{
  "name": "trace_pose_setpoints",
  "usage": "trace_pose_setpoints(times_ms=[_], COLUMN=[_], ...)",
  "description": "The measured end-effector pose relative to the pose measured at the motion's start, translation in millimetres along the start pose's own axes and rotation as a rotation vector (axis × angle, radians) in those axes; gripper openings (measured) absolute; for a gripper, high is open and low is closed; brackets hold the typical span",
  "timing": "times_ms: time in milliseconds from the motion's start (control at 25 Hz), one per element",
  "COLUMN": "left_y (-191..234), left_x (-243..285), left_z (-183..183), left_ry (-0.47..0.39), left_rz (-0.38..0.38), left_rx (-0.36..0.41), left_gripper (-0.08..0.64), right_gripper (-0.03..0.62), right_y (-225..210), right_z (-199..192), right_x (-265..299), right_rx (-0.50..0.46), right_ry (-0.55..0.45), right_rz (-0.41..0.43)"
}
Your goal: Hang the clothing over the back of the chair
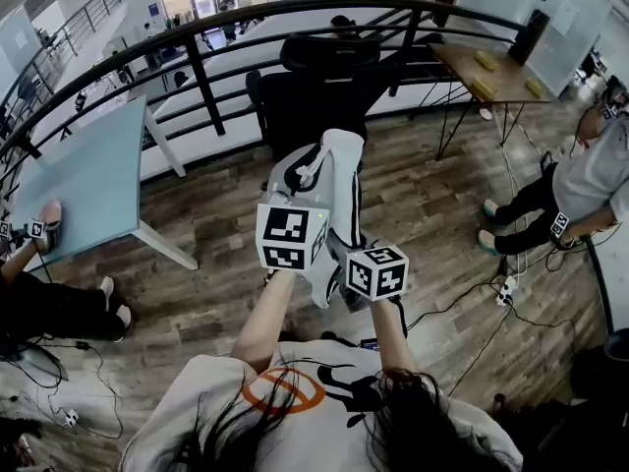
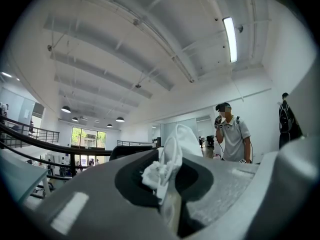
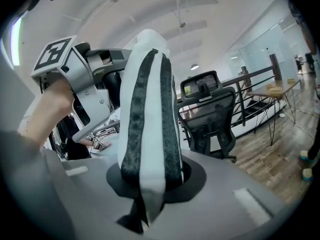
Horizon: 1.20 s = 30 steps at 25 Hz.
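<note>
The clothing [image 1: 329, 180] is a white garment with black stripes, held up in front of me by both grippers. My left gripper [image 1: 292, 236] is shut on a bunched white fold [image 2: 170, 156] of it. My right gripper [image 1: 377, 271] is shut on a striped part [image 3: 147, 124], which rises from between the jaws. In the right gripper view, the left gripper [image 3: 85, 84] shows just left of the cloth. The black office chair [image 1: 324, 87] stands beyond the garment, its back and headrest [image 3: 207, 116] towards me. The garment is clear of the chair.
A curved black railing [image 1: 197, 67] runs behind the chair. A light blue table [image 1: 88, 175] stands at the left and a wooden table [image 1: 491, 72] at the back right. People sit at both sides [image 1: 580, 185], another stands [image 2: 232, 134]. Cables [image 1: 472, 303] lie on the floor.
</note>
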<state>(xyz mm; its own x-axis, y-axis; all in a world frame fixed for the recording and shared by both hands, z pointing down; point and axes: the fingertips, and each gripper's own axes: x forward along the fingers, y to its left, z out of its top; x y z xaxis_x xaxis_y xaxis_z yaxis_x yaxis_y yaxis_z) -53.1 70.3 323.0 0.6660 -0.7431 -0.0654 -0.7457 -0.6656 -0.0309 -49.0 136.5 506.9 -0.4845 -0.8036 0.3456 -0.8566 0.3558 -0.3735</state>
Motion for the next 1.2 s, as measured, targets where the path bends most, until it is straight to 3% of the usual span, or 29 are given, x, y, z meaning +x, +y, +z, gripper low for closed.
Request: trace_pose_setpoints(times_ms=[720, 1200], left_y=[-31.9, -5.4], left_x=[46.4, 77.5], left_z=[-8.2, -18.4], left_ry=[0.013, 0.024], left_rz=[0.053, 0.064], left_rx=[0.013, 0.019], left_gripper=[0.147, 0.146], right_gripper=[0.075, 0.077], right_y=[-54.9, -76.1], right_z=[13.8, 28.9], right_x=[-13.2, 18.2], right_rx=[0.005, 0.020], right_ry=[0.030, 0.026], right_rz=[0.070, 0.081])
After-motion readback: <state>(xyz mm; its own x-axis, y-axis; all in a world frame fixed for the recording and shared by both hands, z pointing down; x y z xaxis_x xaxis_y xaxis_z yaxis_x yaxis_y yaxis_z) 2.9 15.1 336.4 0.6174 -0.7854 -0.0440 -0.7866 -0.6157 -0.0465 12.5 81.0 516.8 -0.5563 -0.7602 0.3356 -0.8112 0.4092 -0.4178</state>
